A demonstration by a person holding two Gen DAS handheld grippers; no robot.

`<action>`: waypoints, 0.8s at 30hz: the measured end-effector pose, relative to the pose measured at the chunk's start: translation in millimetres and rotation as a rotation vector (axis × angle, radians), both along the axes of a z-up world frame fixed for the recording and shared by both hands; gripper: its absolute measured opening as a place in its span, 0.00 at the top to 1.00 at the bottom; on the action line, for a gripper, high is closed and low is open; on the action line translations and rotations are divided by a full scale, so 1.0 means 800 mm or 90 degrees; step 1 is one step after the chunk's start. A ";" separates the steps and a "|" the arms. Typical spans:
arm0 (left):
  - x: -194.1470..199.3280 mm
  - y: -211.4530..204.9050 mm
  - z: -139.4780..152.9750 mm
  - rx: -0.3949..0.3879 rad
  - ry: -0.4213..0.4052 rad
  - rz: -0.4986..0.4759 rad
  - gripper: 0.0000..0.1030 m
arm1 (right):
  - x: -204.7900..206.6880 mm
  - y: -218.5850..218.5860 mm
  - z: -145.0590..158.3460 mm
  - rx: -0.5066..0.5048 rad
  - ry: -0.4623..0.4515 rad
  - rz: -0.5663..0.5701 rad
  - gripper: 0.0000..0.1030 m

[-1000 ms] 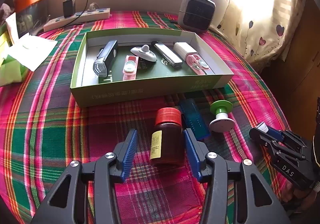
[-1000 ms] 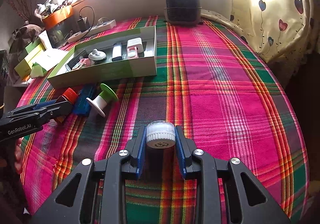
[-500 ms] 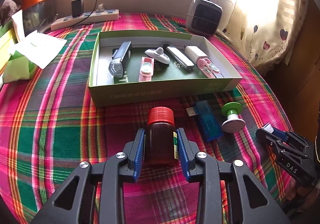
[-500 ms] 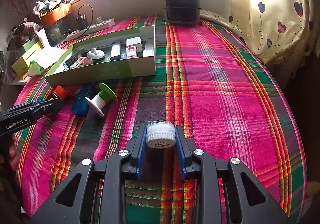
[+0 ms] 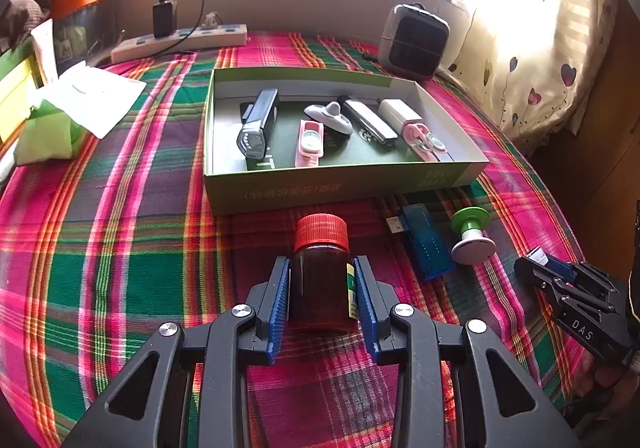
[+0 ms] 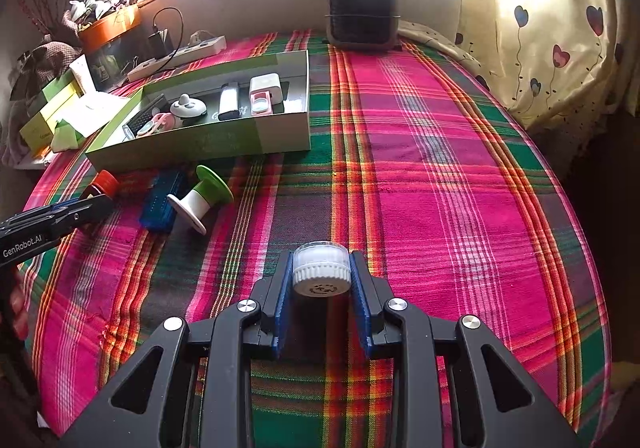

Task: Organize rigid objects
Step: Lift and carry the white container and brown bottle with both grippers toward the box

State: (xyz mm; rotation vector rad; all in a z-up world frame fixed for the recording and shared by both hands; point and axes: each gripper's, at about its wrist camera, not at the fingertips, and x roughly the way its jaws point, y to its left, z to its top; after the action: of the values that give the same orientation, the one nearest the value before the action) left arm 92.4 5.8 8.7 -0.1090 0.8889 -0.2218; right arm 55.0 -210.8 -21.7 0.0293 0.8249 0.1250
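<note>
Far of the red-capped brown bottle, the green box's near wall blocks a straight level path. Just right lie a blue USB stick and a green-and-white spool. Left, the plaid cloth lies bare. The box's near left floor has room, and its right end too.
</note>
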 end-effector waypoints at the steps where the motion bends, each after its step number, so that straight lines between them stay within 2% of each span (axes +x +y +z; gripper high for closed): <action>1: -0.001 0.001 0.002 0.002 -0.003 0.001 0.70 | 0.000 0.000 0.000 0.002 0.000 0.000 0.72; 24: -0.003 0.018 0.044 -0.002 -0.054 0.009 0.70 | 0.005 0.025 0.038 0.010 -0.041 0.040 0.72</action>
State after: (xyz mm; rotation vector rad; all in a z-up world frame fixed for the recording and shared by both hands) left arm 89.9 20.5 43.8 -0.1084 0.8028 -0.2131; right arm 58.8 -190.9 8.4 0.0136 0.7601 0.1900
